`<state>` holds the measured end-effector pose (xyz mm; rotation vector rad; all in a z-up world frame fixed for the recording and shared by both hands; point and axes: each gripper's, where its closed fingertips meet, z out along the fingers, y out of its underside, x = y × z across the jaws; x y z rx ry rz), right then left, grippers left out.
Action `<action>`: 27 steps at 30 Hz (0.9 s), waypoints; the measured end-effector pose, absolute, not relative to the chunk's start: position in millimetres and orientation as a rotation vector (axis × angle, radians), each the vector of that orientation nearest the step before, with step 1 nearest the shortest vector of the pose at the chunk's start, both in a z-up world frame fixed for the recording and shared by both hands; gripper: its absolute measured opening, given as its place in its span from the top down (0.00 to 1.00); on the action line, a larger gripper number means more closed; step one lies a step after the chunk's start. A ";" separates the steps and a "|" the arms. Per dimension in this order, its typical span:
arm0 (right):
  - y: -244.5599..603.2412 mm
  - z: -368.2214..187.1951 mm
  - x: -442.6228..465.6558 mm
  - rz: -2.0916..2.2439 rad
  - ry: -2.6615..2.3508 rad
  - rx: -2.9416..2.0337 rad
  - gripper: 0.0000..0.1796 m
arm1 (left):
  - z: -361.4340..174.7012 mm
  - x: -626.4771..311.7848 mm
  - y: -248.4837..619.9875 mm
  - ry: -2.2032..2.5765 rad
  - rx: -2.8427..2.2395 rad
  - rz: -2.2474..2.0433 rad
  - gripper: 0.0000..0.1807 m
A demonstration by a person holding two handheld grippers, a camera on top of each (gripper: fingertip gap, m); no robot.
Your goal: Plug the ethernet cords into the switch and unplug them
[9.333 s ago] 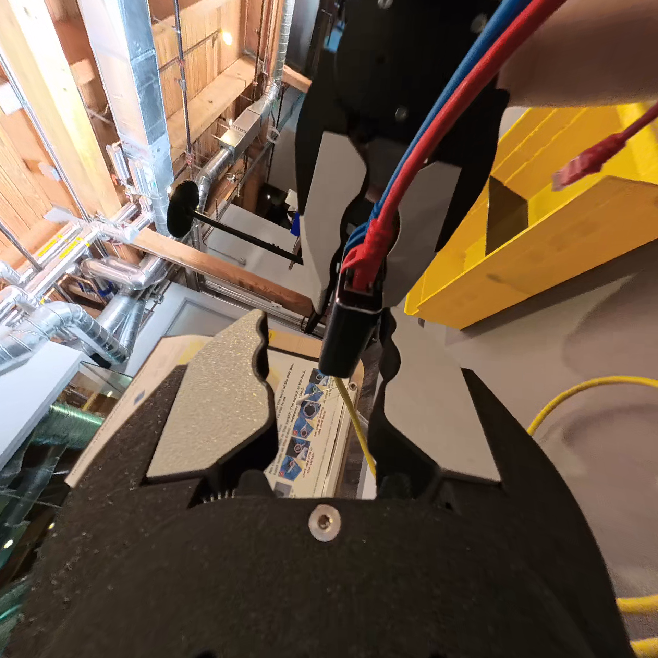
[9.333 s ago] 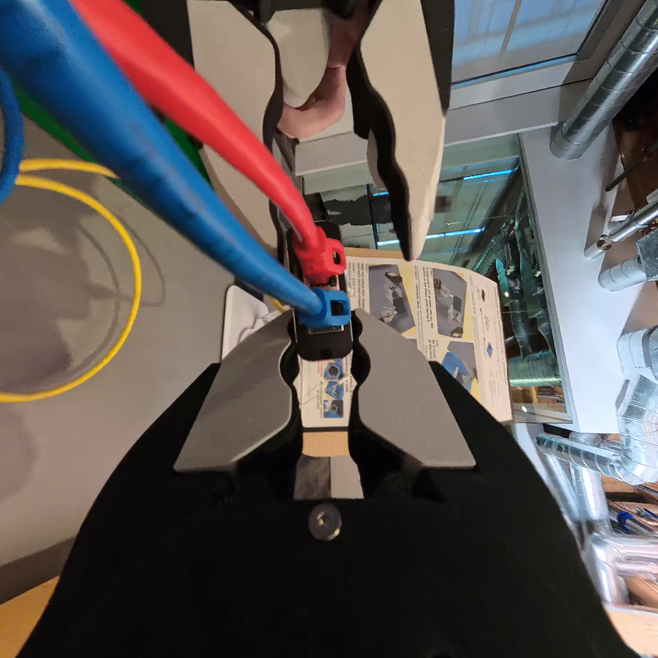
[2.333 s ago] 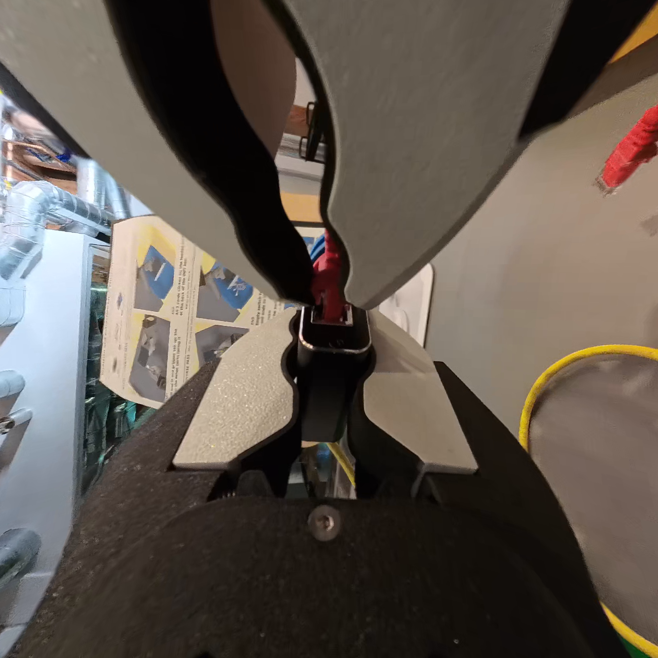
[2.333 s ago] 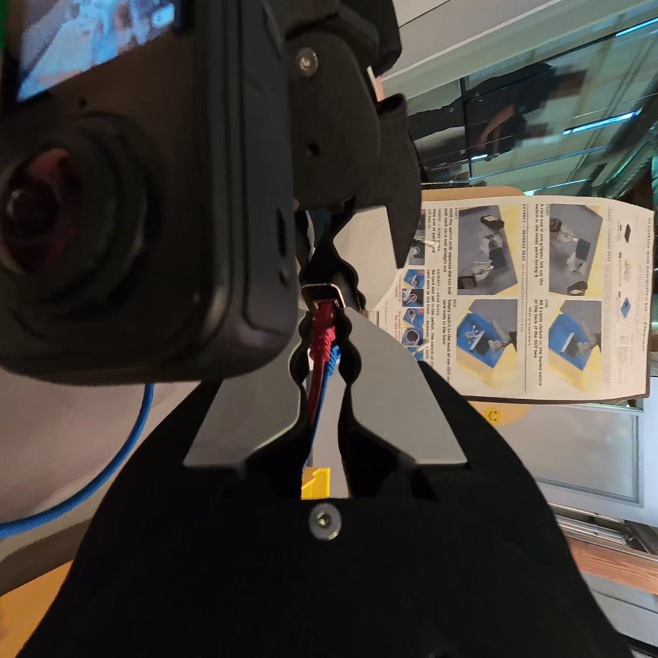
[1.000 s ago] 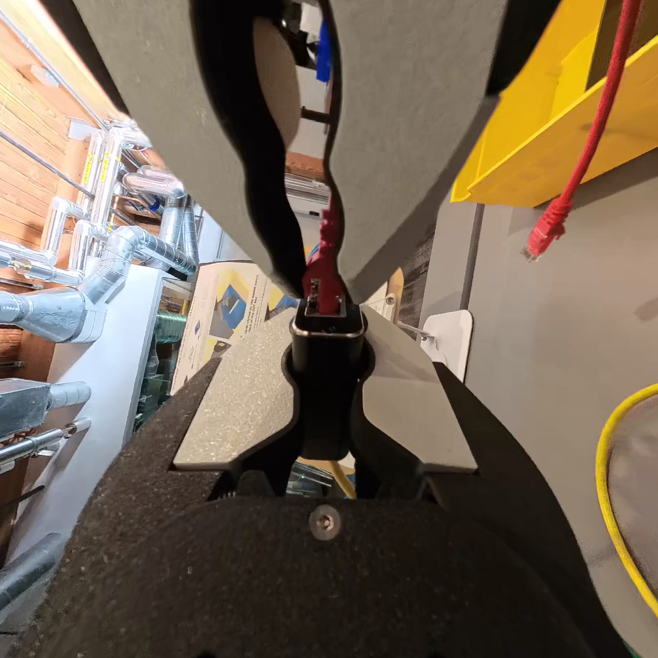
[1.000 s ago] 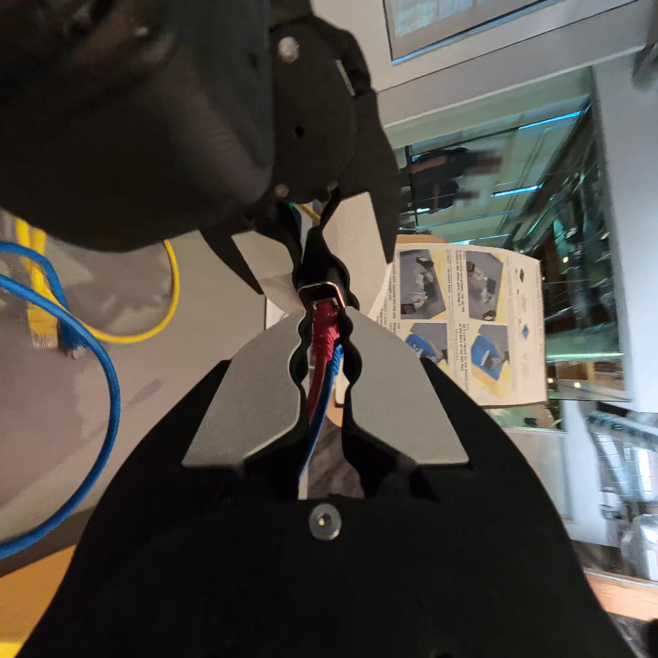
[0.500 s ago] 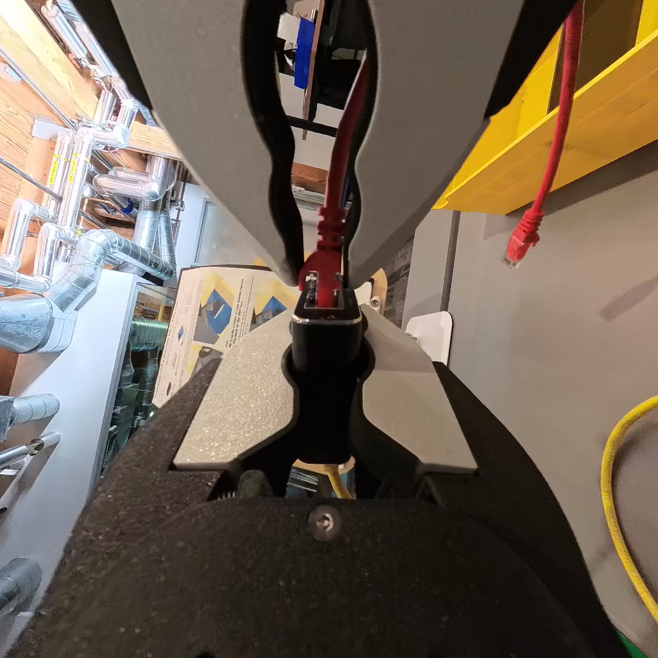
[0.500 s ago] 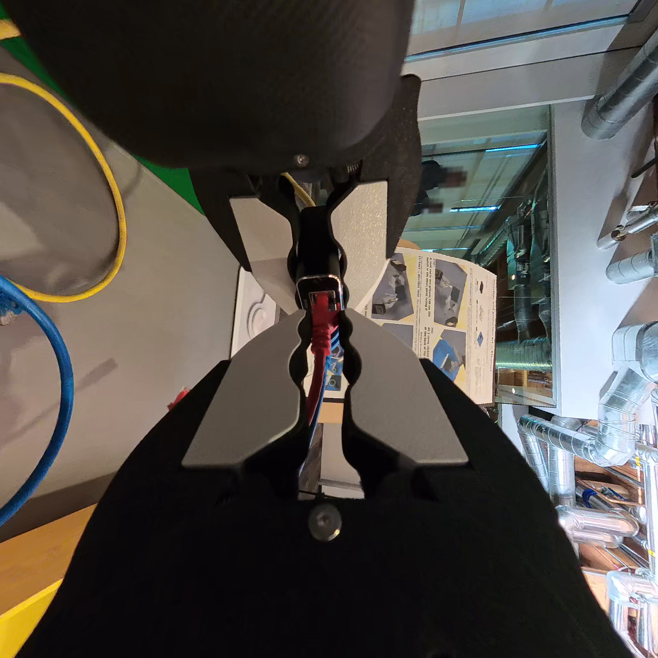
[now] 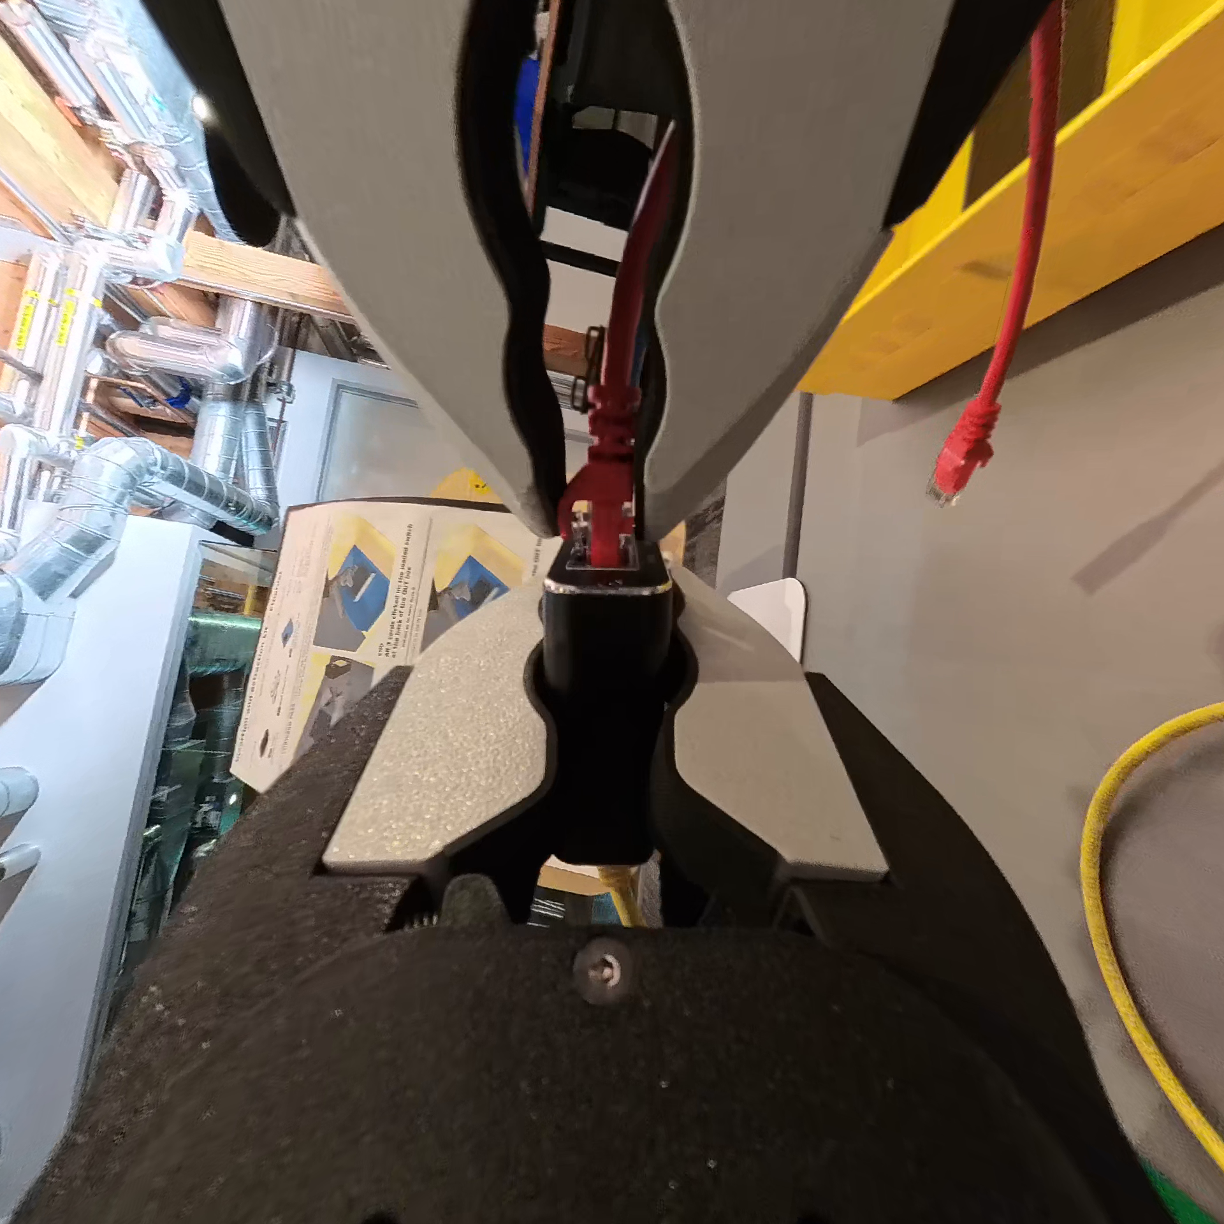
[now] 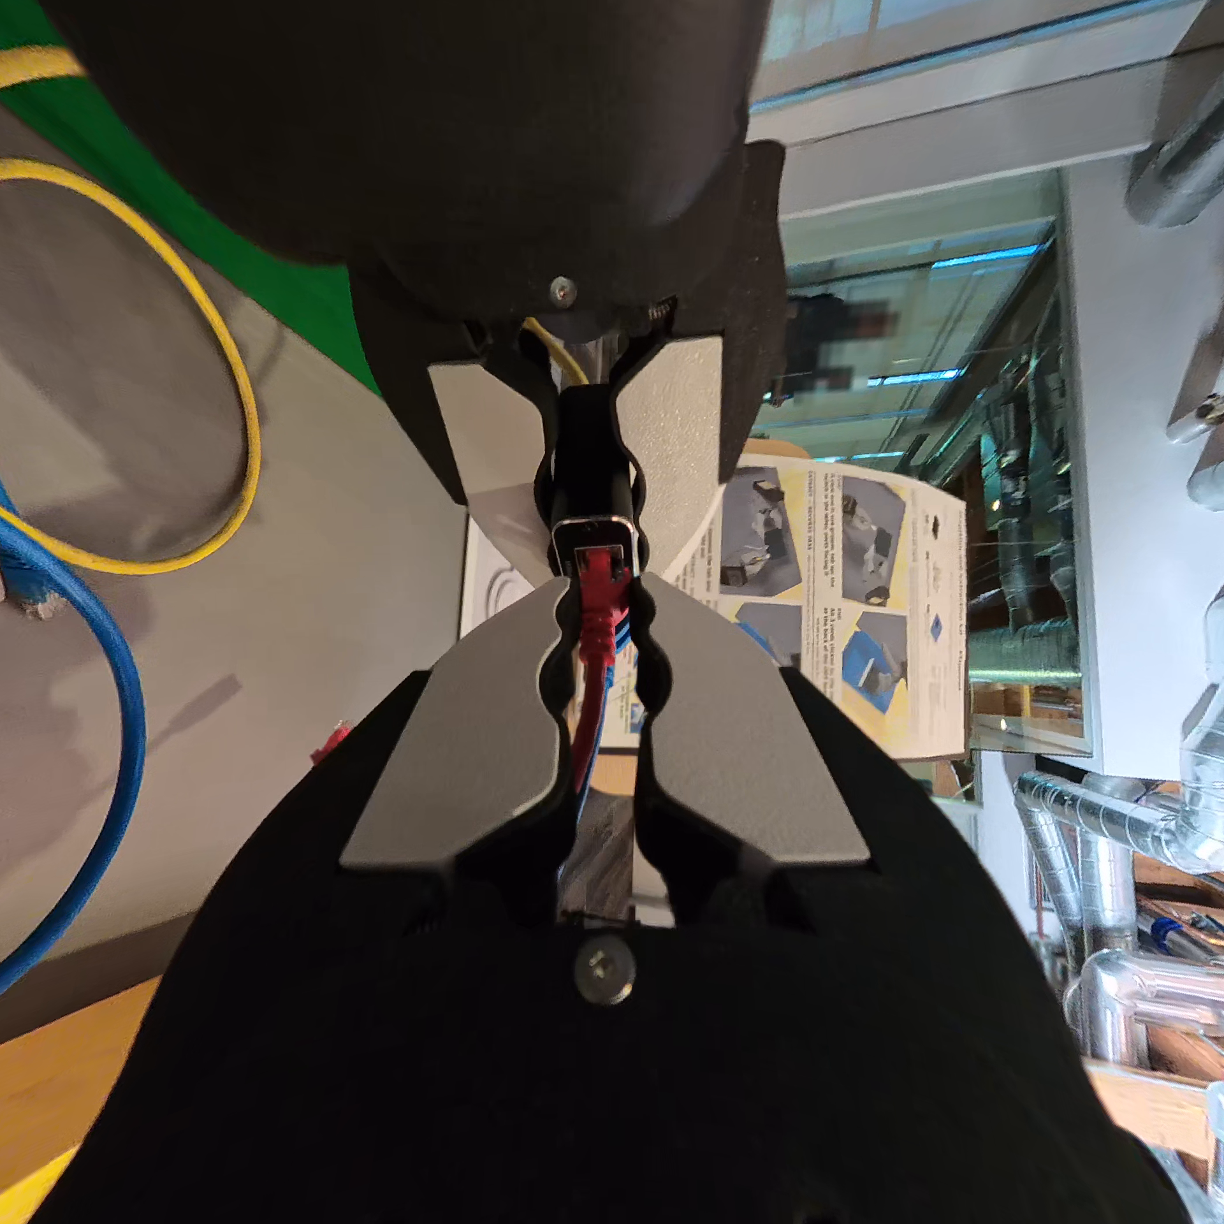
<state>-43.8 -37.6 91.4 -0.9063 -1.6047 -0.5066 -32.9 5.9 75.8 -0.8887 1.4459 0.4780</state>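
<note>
The switch (image 9: 606, 689) is a small black box with a bright metal rim round its open end, and it is held off the grey worktop (image 9: 993, 596) between the two tools. It is pinched by the left tongs (image 9: 606, 636), which are pressed onto its sides. A red cord (image 9: 612, 424) is seated by its plug in the open end, and a yellow cord (image 9: 1126, 927) leaves the near end and loops over the worktop to the right. The red cord is enclosed by the right tongs (image 10: 599, 596), nearly closed just behind the plug; a blue cord (image 10: 99, 728) is partly seen beside it. Another red plug (image 9: 960, 463) is hung from a yellow shelf (image 9: 1060, 199). A printed sheet (image 9: 371, 616) is stood farther off.
</note>
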 end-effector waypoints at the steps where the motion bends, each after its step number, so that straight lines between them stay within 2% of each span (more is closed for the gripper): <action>1: -36.4 89.8 -44.8 -0.520 -1.607 -0.918 0.92 | 74.1 -33.8 7.2 1.456 -0.890 0.478 0.86; 27: -35.9 87.4 -52.5 -0.488 -1.607 -0.943 0.91 | 71.8 -37.0 8.2 1.475 -0.865 0.453 0.85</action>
